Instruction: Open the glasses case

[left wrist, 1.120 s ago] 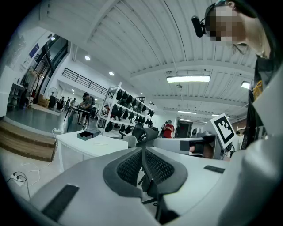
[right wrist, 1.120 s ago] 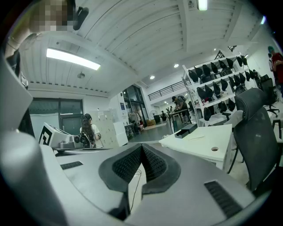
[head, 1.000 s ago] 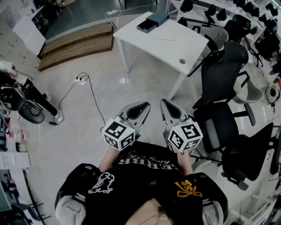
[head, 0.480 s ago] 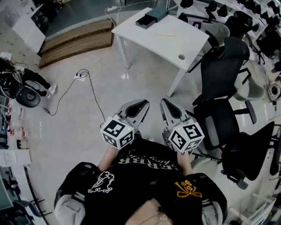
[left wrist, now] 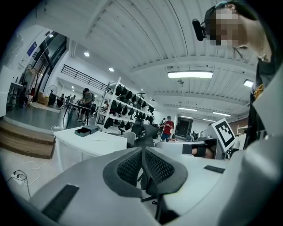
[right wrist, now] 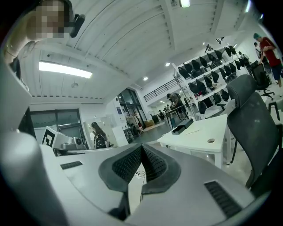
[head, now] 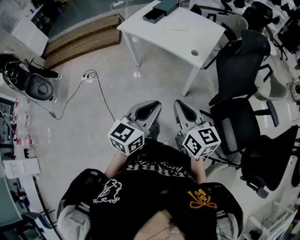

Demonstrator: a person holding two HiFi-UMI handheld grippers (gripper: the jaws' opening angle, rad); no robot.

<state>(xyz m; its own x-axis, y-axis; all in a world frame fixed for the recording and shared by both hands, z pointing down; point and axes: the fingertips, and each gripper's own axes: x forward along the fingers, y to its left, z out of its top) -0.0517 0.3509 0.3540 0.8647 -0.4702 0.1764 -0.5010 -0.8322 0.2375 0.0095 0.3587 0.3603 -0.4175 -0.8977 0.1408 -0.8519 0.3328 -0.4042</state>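
Note:
A dark, flat case-like object (head: 161,10) lies at the far corner of a white table (head: 187,40), well ahead of me across bare floor. It also shows small on the table in the left gripper view (left wrist: 86,130) and in the right gripper view (right wrist: 181,128). I hold both grippers side by side close to my chest, pointing toward the table. My left gripper (head: 149,108) (left wrist: 142,152) has its jaws shut with nothing between them. Beside it, my right gripper (head: 183,108) (right wrist: 142,150) is shut and empty too.
Black office chairs (head: 241,61) (head: 234,131) crowd the right side, close to the table. A cable with a power strip (head: 89,77) trails over the floor on the left. Wooden steps (head: 79,40) run along the back left. A thin light item (head: 177,29) lies on the table.
The table, cable and floor have slid slightly upward in the head view. A person's legs at the left edge have gone out of view. Both grippers stay shut and side by side.

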